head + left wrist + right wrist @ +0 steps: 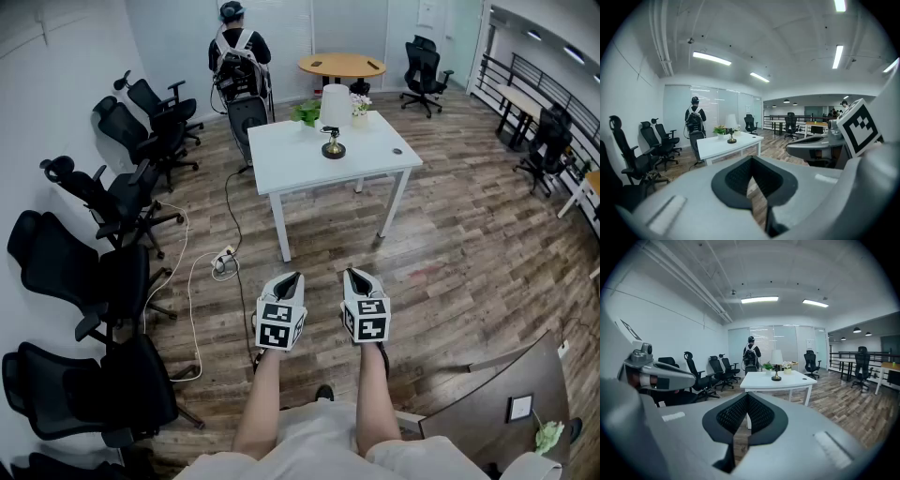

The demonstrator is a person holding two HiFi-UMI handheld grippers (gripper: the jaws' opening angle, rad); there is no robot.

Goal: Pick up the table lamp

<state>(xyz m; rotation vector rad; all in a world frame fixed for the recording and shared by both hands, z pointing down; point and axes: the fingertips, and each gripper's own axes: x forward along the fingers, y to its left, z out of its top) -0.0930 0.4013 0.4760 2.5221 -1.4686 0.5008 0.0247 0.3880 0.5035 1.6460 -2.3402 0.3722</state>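
Observation:
The table lamp [334, 117], with a white shade and a dark round base, stands upright near the back of the white table [300, 159], well ahead of me. It shows small in the left gripper view [731, 126] and in the right gripper view [776, 363]. My left gripper [291, 277] and right gripper [354, 274] are side by side close to my body, over the wood floor and a good distance short of the table. Both are shut with nothing between their pads, as the left gripper [751, 160] and right gripper [747, 396] show in their own views.
Black office chairs [112, 202] line the left wall. A person with a backpack [237, 52] stands behind the table, near a round wooden table [342, 66]. Small potted plants [307, 112] sit by the lamp. A power strip and cables [223, 264] lie on the floor. A dark desk [497, 398] is at lower right.

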